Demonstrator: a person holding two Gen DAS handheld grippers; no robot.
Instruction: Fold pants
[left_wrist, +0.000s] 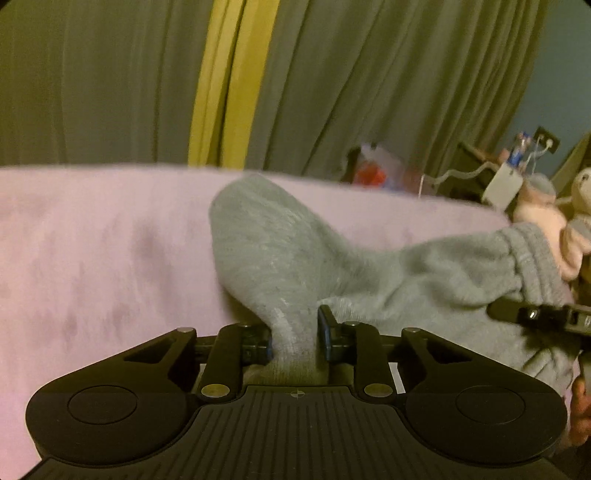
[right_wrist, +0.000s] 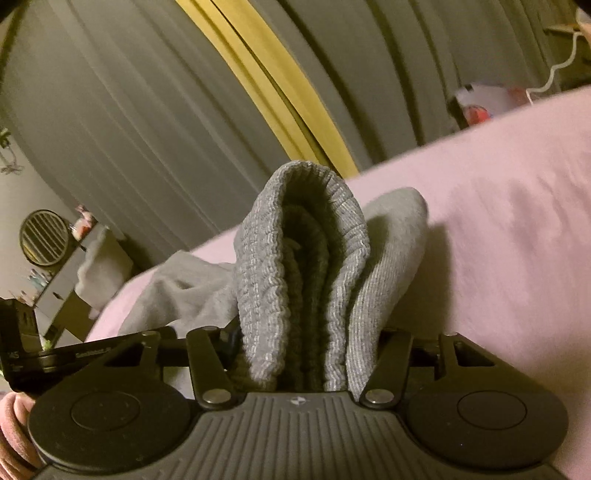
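Observation:
Grey sweatpants (left_wrist: 295, 254) lie on a pink bedspread (left_wrist: 92, 251). My left gripper (left_wrist: 294, 334) is shut on a bunched fold of the grey fabric, which rises between its fingers. The ribbed elastic waistband (left_wrist: 528, 254) lies at the right, where the other gripper (left_wrist: 535, 315) reaches in. In the right wrist view my right gripper (right_wrist: 306, 343) is shut on the ribbed waistband (right_wrist: 306, 266), which stands up folded between the jaws and hides the fingertips. More grey cloth (right_wrist: 181, 291) trails left across the bedspread (right_wrist: 498, 240).
Grey curtains with a yellow strip (left_wrist: 221, 81) hang behind the bed. Pink soft toys (left_wrist: 554, 218) and cluttered furniture (left_wrist: 491, 173) sit at the far right. In the right wrist view a dresser with a round object (right_wrist: 44, 236) stands at the left.

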